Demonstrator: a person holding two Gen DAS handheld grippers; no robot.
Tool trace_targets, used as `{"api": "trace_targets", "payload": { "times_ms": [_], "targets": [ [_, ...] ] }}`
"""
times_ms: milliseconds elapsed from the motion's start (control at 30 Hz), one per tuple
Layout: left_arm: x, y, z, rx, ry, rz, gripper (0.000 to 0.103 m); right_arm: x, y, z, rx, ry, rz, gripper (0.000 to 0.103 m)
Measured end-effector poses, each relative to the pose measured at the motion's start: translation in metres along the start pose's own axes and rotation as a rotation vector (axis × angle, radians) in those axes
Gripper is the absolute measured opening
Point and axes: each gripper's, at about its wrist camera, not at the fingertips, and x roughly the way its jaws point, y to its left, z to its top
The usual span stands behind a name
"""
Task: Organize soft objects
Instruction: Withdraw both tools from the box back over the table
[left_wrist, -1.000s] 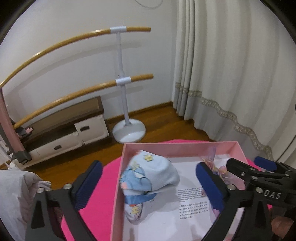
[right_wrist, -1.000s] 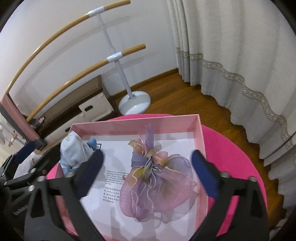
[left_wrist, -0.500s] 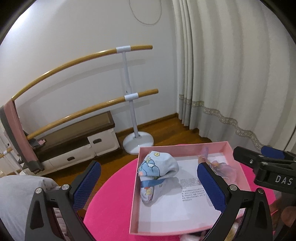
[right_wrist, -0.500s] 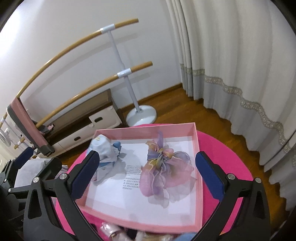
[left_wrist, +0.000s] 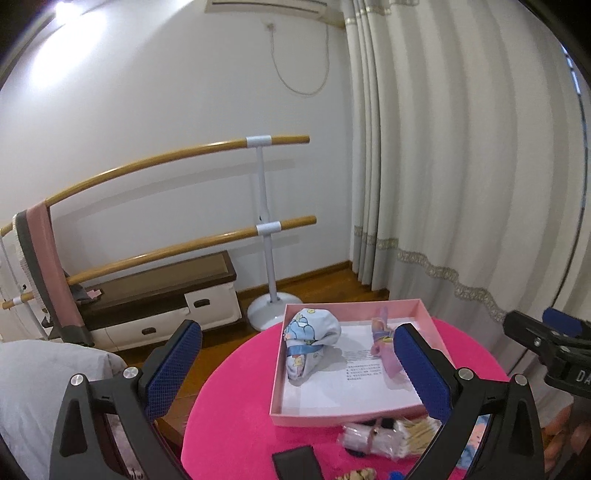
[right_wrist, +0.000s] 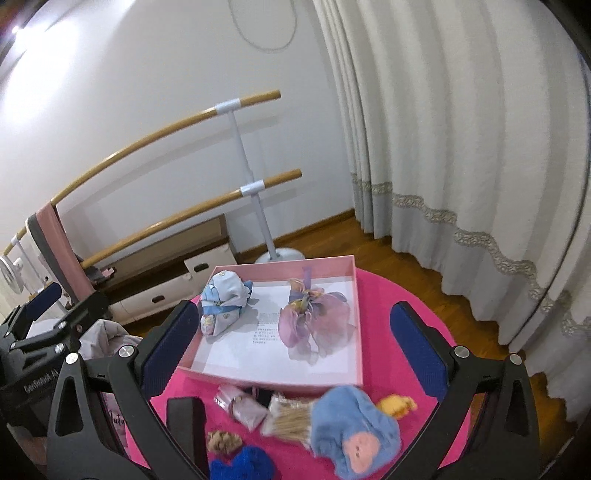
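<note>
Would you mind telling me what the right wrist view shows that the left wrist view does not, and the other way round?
Only the right wrist view shows the yellow plush, the royal-blue knitted item and the whole light-blue plush, all on the table in front of the box. Only the left wrist view shows the air conditioner up on the wall. Both show the pink box on the pink table, holding the cartoon-print bundle and the purple organza piece, plus open, empty grippers.
</note>
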Motion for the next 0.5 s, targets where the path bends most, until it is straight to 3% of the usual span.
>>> {"api": "trace_targets", "payload": {
  "times_ms": [500],
  "targets": [
    [-0.089, 0.005, -0.066, -0.024, -0.042, 0.042, 0.103, -0.098, -0.003, -0.052, -0.014, -0.124, -0.049, 0.103]
  ]
}}
